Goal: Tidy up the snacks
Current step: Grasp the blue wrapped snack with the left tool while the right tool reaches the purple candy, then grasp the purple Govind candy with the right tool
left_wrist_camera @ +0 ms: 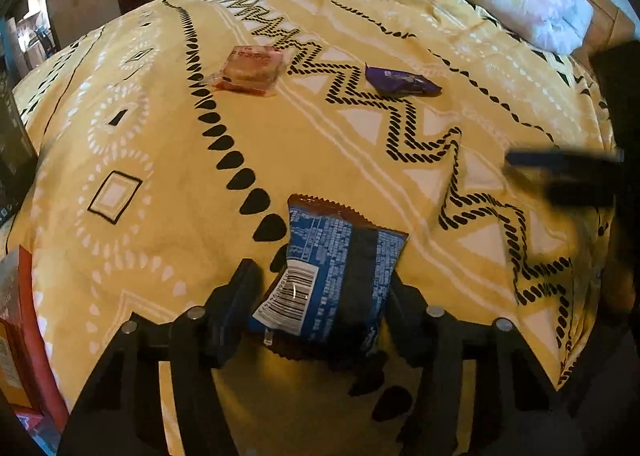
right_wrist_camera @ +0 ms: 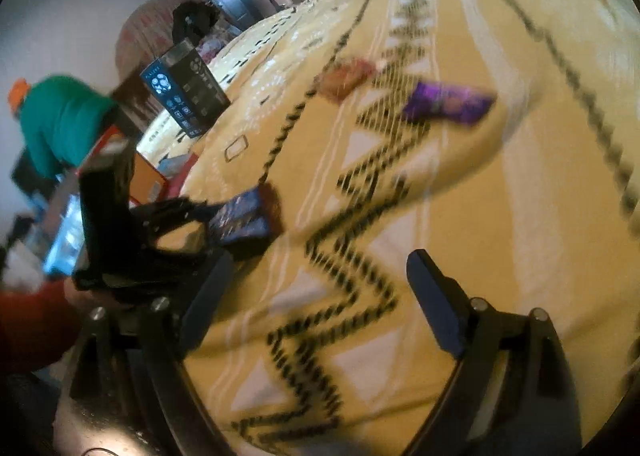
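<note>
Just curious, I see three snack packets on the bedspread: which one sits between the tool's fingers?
The blue packet with the barcode, lying between the left gripper fingers. The purple packet and the clear orange-red packet lie farther off.

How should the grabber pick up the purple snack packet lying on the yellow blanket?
Probably across its puffy middle. The purple packet lies flat and alone on the blanket, long and narrow with thin crimped ends, so the short width fits between the fingers. Come from above, fingers either side of its long edges. The right gripper, open and empty, looks free to do it.
</note>
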